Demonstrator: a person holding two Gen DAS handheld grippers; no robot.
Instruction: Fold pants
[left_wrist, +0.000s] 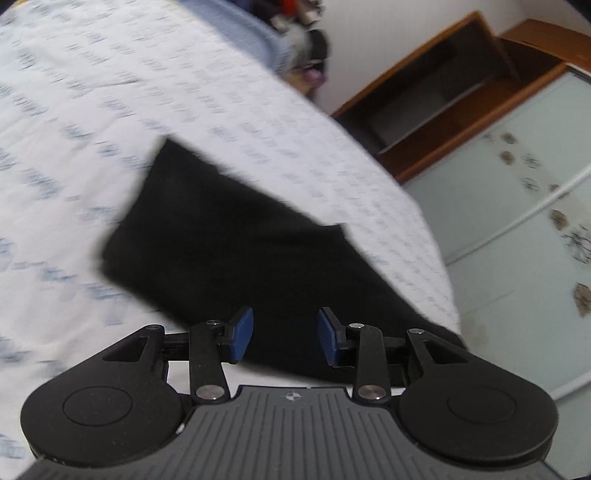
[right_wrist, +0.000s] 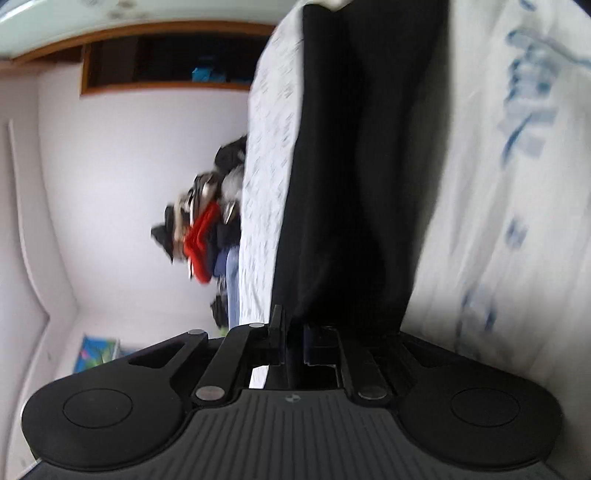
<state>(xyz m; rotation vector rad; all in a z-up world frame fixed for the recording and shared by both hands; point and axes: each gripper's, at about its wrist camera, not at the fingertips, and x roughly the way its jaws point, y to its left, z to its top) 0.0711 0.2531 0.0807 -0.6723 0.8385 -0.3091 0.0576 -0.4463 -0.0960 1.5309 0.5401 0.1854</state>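
Pants (left_wrist: 236, 251): black, folded into a compact slab, lying flat on the bed; in the left wrist view the slab runs from mid-bed toward the near right edge, one corner reaching the mattress rim.
Bed (left_wrist: 110, 92): white cover printed with small blue-grey marks; surface blurred in both views.
Left hand-held gripper (left_wrist: 285, 336): released; blue pads (left_wrist: 243, 334) stand well apart with a clear gap, nothing pinched between them. It hangs above the near end of the pants, not touching the cloth as far as can be seen.
Right hand-held gripper (right_wrist: 293, 341): rolled on its side, so the bed appears upright in its view. Fingers stand nearly together, only a narrow slot showing. Black cloth of the pants (right_wrist: 354, 184) begins right at the fingertips; whether a fold is nipped in the slot cannot be told, since cloth and fingers are both black there.
Pants in right wrist view: a long dark band running away from the fingertips to the far edge of the bed, with a lengthwise crease.
Clothing heap (right_wrist: 201, 229): dark, red and pale items piled at the far end of the bed.
Wardrobe (left_wrist: 517, 177): pale sliding doors with a flower motif, beside the bed on the right.
Shelf unit (left_wrist: 443, 92): brown wood, open compartment, next to the wardrobe.
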